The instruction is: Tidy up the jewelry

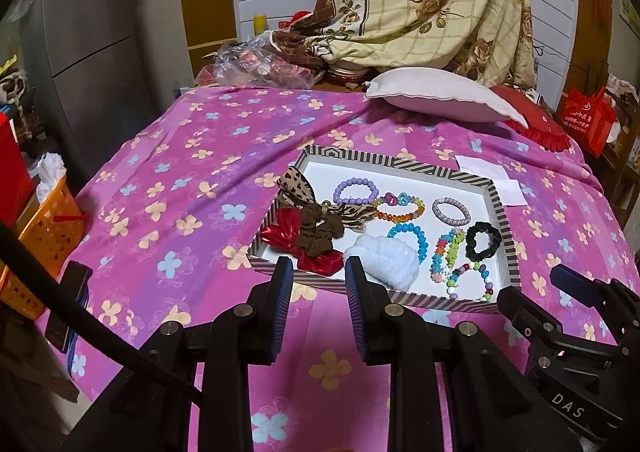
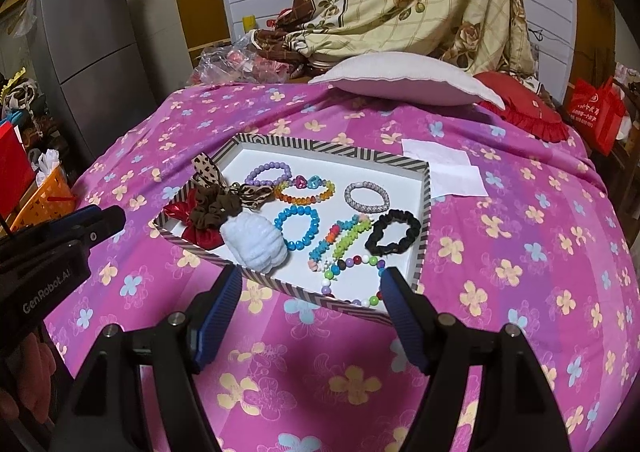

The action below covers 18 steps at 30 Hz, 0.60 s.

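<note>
A striped-rim tray (image 1: 400,162) with a white floor sits on a bed covered in a pink flowered sheet (image 1: 180,180), its jewelry and hair pieces spread in plain sight. At the tray's left end, a leopard-print bow (image 1: 294,188) lies over the rim, with a red bow (image 1: 288,236) and a brown scrunchie (image 1: 320,230) piled just beside it. Toward the tray's middle, a purple bead bracelet (image 1: 355,191) lies at the back, a rainbow bracelet (image 1: 400,207) and a blue bead bracelet (image 1: 410,240) lie nearer the front, and a white fluffy scrunchie (image 1: 384,260) rests against the near rim. In the tray's right half lie a pale woven bracelet (image 1: 451,211), a black scrunchie (image 1: 483,240), a strand of bright flower beads (image 1: 446,252) and a multicoloured round-bead bracelet (image 1: 472,280) at the near right corner. Just short of the tray's near rim, the left gripper (image 1: 316,272) hovers with its blue-padded jaws spread and nothing between them. To its right, also at the near rim, the right gripper (image 2: 312,284) is likewise spread wide and empty. Behind the tray lie a white pillow (image 1: 436,92) and a sheet of paper (image 1: 492,176).
</note>
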Available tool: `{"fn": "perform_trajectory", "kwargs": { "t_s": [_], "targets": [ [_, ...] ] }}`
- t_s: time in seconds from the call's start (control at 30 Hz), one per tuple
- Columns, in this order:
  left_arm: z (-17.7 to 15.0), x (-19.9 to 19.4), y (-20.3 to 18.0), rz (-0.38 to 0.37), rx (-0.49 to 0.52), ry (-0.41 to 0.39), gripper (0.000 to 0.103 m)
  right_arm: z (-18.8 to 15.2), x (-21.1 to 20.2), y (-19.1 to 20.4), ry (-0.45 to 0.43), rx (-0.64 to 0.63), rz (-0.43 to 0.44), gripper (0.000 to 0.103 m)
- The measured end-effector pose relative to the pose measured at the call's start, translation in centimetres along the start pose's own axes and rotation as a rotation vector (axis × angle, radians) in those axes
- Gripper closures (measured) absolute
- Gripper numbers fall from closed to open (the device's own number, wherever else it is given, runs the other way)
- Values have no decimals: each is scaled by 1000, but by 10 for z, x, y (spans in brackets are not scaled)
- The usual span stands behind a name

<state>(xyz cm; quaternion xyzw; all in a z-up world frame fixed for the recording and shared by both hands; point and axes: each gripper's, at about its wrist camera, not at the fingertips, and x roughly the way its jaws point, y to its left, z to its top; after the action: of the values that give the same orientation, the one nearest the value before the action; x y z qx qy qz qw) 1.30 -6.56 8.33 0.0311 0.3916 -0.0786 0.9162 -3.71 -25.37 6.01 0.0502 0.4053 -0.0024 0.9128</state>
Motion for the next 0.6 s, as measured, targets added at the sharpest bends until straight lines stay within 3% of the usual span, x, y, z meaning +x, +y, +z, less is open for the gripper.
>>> {"fn": "perform_trajectory", "kwargs": {
  "t_s": [0.6],
  "targets": [
    [-2,4,0,8,7,11,55,-2,7,-3,16,2,4,28]
  ]
}}
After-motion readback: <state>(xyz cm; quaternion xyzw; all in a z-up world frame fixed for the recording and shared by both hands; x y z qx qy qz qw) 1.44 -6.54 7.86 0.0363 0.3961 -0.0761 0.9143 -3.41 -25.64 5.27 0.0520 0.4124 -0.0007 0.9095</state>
